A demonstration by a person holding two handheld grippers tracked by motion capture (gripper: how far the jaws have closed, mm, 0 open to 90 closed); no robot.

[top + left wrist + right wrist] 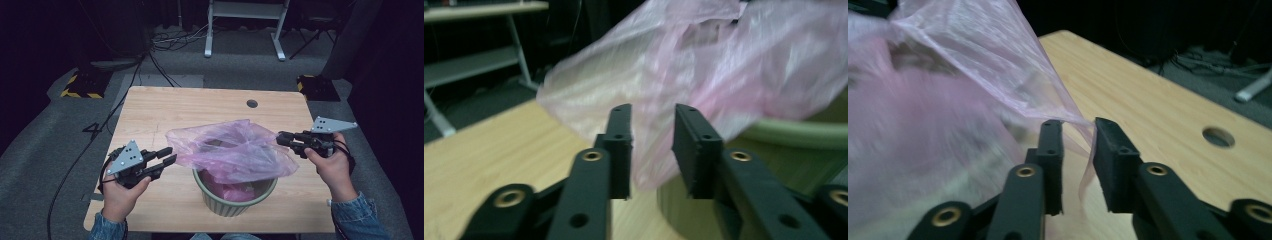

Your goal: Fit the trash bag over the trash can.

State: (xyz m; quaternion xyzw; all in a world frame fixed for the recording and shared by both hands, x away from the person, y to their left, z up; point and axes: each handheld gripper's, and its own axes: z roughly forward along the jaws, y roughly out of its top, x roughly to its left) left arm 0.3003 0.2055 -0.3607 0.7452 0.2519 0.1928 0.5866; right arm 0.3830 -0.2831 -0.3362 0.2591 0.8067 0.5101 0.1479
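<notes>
While jaws gape, pink bag (235, 150) sags

Grippers: two, my left gripper (169, 156) and my right gripper (281, 138)
Pink plastic bags: one, the bag (235, 150)
Green bins: one, the bin (225, 202)
Wooden tables: one, the table (200, 107)
Round holes in it: one, the hole (252, 104)

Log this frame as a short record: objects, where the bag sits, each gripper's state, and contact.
surface: wooden table
objects: pink bag; green bin
bag position: draped over the bin, part hanging inside it
left gripper: open, at the bag's left edge, a bag fold between the pads, not pressed
right gripper: open, at the bag's right edge, a thin strip of film in the gap
other: round hole in the table's far side
</notes>
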